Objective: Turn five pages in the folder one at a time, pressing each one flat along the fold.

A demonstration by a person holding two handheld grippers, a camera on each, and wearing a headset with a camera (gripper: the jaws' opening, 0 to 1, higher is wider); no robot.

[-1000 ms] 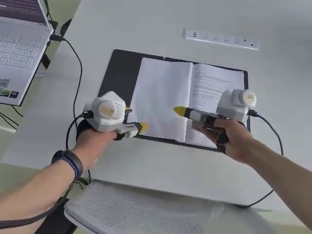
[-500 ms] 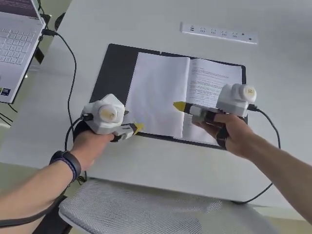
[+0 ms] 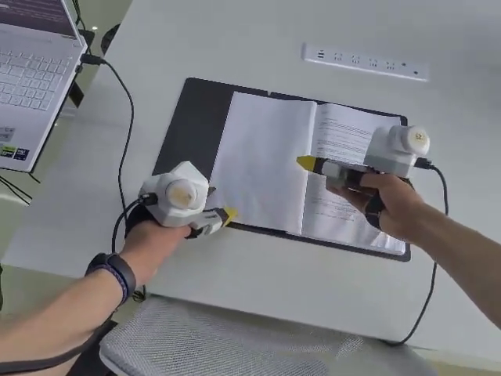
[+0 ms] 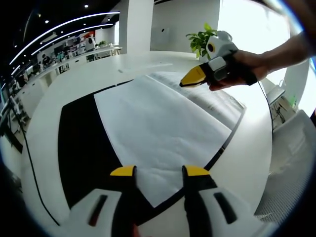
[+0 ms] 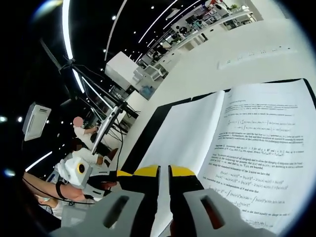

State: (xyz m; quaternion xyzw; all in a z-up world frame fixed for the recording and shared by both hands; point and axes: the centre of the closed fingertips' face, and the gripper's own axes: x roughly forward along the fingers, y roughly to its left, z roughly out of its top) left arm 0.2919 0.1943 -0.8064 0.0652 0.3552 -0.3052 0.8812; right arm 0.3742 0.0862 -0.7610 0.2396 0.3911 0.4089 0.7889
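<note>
Jaws, left gripper (image 4: 159, 171): spread, nothing between them, tips at the near-left corner of the blank page. Jaws, right gripper (image 5: 164, 171): pressed almost together on nothing, over the fold; whether they touch paper cannot be told.

- Workbench (image 3: 235, 39), one: white.
- Folder (image 3: 192, 117), one: black, lying open and flat at the middle of the workbench.
- Laptop (image 3: 31, 78), one: open, far left; its stickers are too small to read.
- Pages showing, two: blank page (image 3: 262, 157) on the left, printed page (image 3: 344, 137) on the right. The print is dense text with formulas, not legible.
- Power strip (image 3: 365, 62), one: white, beyond the folder.
- Hands, two: left hand (image 3: 153, 235) grips its tool from the near side, pointing it right and away; right hand (image 3: 391, 200) lies over the printed page, pointing its tool left.
- Cables, two: black, one trailing from each gripper.
- Wristband (image 3: 113, 266), one: dark, on the left wrist.
</note>
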